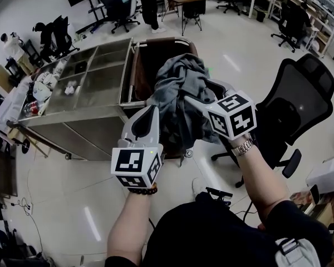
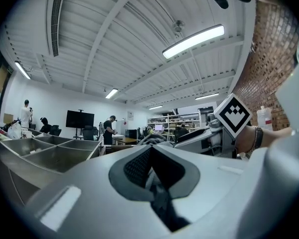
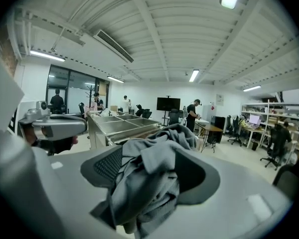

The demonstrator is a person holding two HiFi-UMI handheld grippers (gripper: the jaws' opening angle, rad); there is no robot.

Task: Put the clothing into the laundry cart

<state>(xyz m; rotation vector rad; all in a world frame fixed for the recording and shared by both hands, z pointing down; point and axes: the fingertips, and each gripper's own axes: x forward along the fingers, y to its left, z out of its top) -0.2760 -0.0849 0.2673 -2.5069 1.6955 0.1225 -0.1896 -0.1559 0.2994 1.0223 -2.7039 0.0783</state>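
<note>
Soft, light and limp, the grey garment hangs over the laundry cart, best gripped at bunched folds: right tool clenched on its bulk, left tool pinching an edge.

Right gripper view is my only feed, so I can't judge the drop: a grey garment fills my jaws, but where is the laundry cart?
Observer: In the head view the laundry cart stands just beyond the grey garment, which hangs in front of its open top.
Operator: Is the other gripper holding the garment too?
Observer: Yes. The left gripper meets its left edge, and that gripper's own view shows dark cloth between nearly closed jaws.
Operator: Anything in the cart?
Observer: The part of its brown inside that shows holds nothing. The garment hides the rest.
</note>
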